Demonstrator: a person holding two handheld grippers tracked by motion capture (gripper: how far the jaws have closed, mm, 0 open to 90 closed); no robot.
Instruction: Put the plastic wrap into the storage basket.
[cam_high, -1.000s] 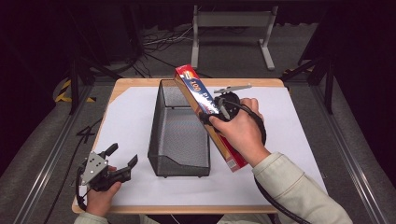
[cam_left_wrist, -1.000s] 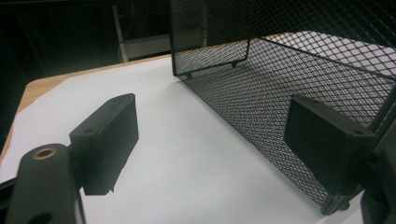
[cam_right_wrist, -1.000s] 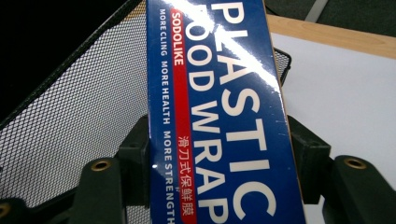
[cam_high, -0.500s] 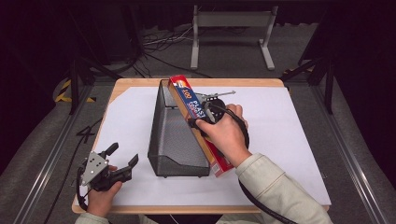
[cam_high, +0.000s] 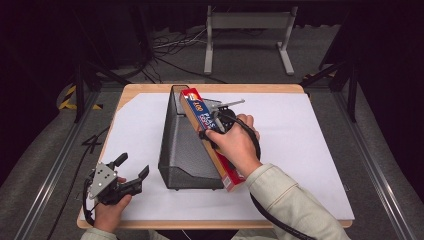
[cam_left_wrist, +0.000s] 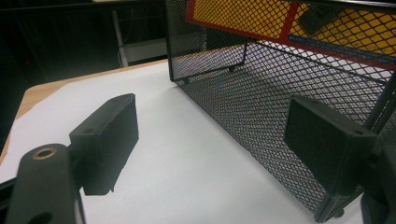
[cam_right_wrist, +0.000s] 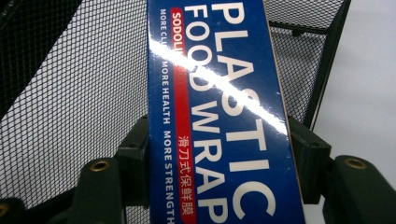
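Right gripper (cam_high: 212, 129) clamped across the long plastic food wrap box (cam_high: 207, 135), one pad on each side of it. Box tilted over the right rim of the black mesh basket (cam_high: 182, 147), far end above the basket, near end jutting past the front corner toward the person. Left gripper (cam_high: 131, 172) released, jaws spread and empty, resting on the white sheet (cam_high: 300, 145) just beside the basket's left wall.

Food wrap box (cam_right_wrist: 217, 116) ends cropped in right gripper view; right claw (cam_high: 216, 126) hand-hidden from above.
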